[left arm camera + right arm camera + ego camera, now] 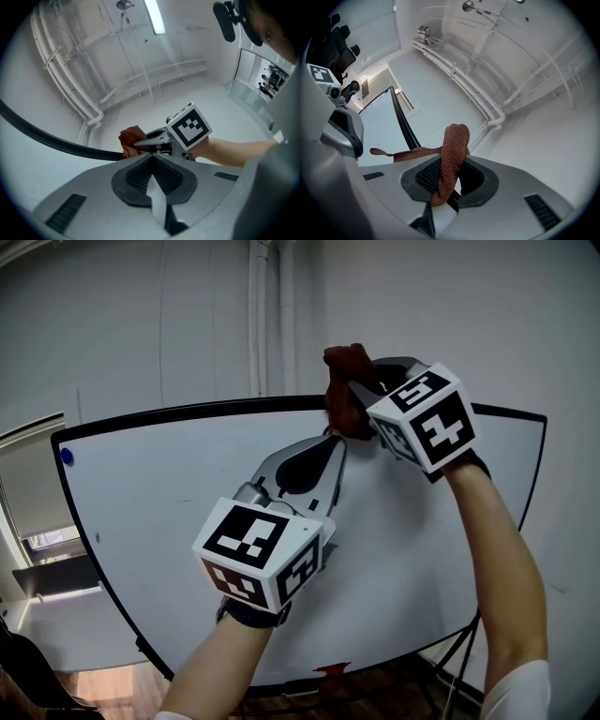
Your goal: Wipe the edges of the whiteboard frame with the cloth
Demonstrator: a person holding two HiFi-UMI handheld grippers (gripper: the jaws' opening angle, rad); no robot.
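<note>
We have the right gripper (354,401) pinching the cloth (343,388) on the top edge of the whiteboard frame (187,412), bunched upright, tail trailing left, while our left gripper (332,442) stays out of it just below, jaws pressed together.

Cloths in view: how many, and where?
1. The reddish-brown cloth is clamped in the right claw, at the top edge of the whiteboard frame. No other shows; some could be out of sight.

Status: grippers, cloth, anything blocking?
Right gripper shut on cloth. Cloth at top edge of whiteboard frame. Left gripper shut, empty, beside it. Nothing blocking.
</note>
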